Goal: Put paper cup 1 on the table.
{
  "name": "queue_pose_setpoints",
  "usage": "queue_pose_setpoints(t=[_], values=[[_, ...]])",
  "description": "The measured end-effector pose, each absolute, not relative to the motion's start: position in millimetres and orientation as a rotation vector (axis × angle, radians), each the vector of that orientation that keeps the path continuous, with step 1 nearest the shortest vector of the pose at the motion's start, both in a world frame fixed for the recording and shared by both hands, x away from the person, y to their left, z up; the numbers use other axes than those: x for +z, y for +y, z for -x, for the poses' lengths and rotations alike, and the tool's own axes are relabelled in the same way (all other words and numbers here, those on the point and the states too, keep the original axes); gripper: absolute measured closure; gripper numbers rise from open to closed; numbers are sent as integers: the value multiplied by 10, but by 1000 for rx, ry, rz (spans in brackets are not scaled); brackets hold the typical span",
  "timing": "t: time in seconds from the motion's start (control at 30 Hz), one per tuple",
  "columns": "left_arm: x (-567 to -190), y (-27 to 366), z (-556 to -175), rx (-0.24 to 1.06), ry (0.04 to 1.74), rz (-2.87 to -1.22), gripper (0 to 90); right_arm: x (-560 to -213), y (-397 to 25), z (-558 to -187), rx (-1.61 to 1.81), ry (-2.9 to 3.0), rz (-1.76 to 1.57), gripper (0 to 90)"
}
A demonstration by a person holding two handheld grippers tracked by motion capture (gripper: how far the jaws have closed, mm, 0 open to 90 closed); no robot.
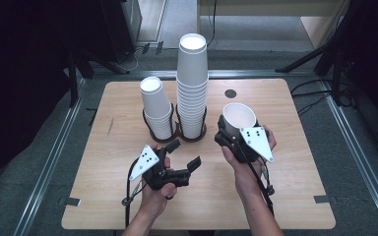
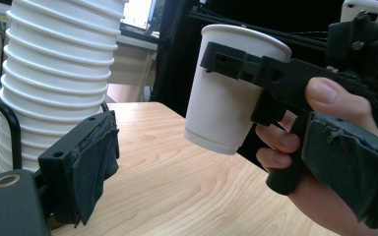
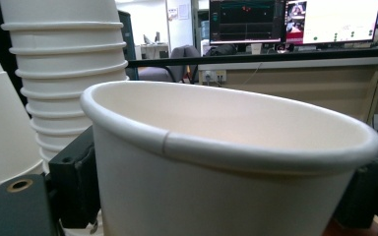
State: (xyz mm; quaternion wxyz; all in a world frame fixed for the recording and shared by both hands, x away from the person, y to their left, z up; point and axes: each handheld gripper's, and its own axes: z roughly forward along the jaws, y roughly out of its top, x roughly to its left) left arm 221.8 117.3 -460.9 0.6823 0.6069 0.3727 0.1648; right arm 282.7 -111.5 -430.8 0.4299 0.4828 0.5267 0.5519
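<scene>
My right gripper is shut on a single white paper cup, mouth up and held above the wooden table. In the left gripper view the paper cup hangs clear of the tabletop, clamped between black jaws. In the right gripper view the paper cup sits between my jaws. My left gripper stands open and empty, left of the cup, low over the table. Behind it rise a tall stack of upside-down cups and a shorter stack, each in a black ring holder.
A small dark round mark lies on the table behind the held cup. Metal rails run along both sides of the table. Monitors and a desk stand beyond the far edge.
</scene>
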Motion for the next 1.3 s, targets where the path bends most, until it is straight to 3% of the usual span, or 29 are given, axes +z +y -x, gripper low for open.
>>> queue_pose_setpoints(t=[1.3], values=[[-4614,1186,-2218,375,840,-1362,77,-4748,-1400,-3475,1299,1278,-1116,135]])
